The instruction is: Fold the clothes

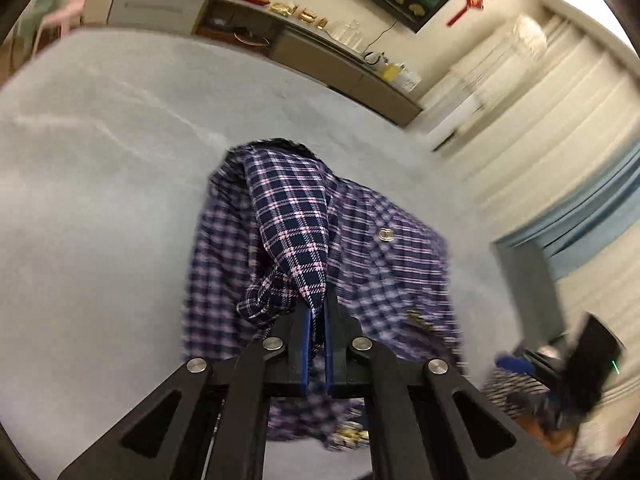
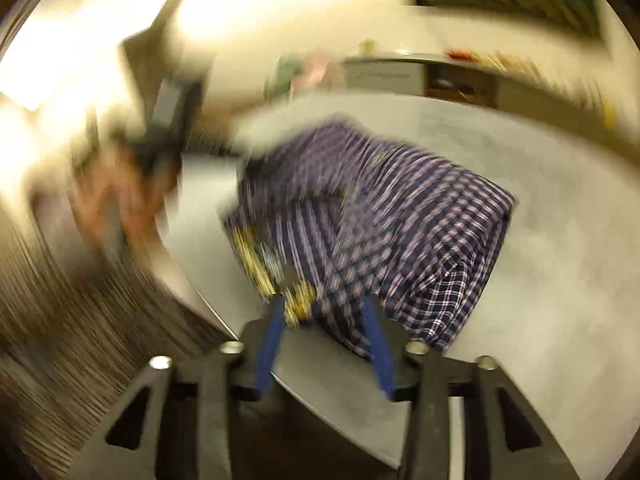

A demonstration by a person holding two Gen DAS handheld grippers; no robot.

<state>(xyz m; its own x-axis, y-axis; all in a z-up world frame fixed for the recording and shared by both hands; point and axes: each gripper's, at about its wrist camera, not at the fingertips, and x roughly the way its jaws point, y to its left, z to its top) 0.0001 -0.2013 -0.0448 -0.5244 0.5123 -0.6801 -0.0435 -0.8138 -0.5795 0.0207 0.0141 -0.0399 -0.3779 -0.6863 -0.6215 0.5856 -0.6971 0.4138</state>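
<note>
- Checked cloth, navy with pink and white lines, is the shirt (image 1: 312, 240) that I am folding; it lies on the grey table (image 1: 100, 184), near the edge closest to me, and it is already partly doubled over itself.
- My left gripper (image 1: 318, 312) is closed tightly on 1 fold of the shirt, with the fabric pressed between the 2 blue pads (image 1: 307, 336). I hold it raised, so this part hangs like a tent above the rest, because I think a lifted flap can be carried across without dragging the lower layer.
- My right gripper (image 2: 324, 312) has its fingers set fairly wide apart, and the near edge of the shirt (image 2: 400, 208), with a yellow patterned part (image 2: 296, 300), sits between them. The view is strongly blurred, so I cannot tell if the pads really touch the cloth; I judge they are not pinching it.
- I believe the right side stands at the table edge (image 2: 332, 364) to take the second corner, so that both corners travel together and the fold line remains straight.
- A small metal button or badge (image 1: 386, 234) shows on the flat part of the shirt.
- A long low cabinet (image 1: 280, 40) stands beyond the table, well apart from my work.
- My risk, as I judge it: thin cloth held at 1 point only may slip or twist.
</note>
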